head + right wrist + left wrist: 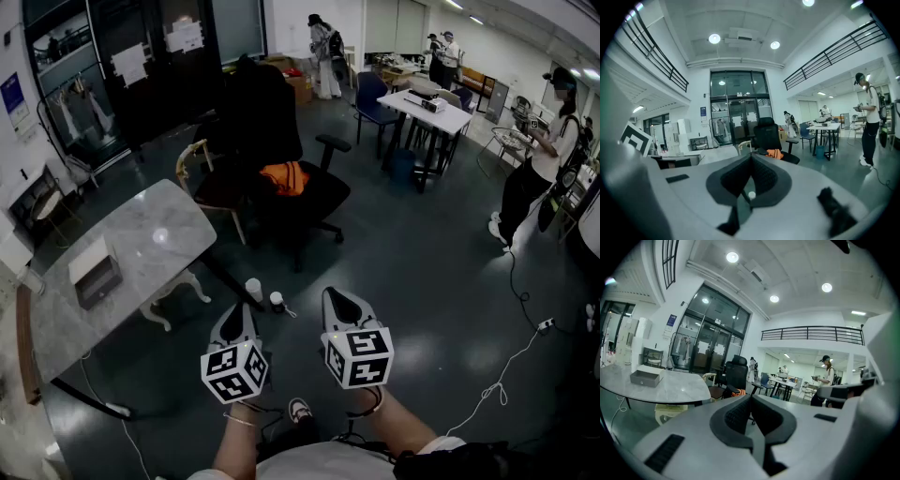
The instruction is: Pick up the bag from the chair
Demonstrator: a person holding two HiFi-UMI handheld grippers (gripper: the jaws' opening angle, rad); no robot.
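An orange bag [284,176] lies on the seat of a black office chair [258,122] in the middle of the room; it also shows in the left gripper view [736,392] and the right gripper view [774,153]. Both grippers are held low and well short of the chair, pointing toward it. My left gripper [240,311] has its jaws together with nothing between them [751,398]. My right gripper [337,296] is likewise shut and empty [751,157]. Open floor lies between the grippers and the chair.
A marble table [141,253] with a grey box [94,274] stands at the left. Two small cups [254,289] sit on the floor near its leg. A wooden chair [192,164] is beside the black one. A white table [436,112], people and a floor cable [506,375] are at the right.
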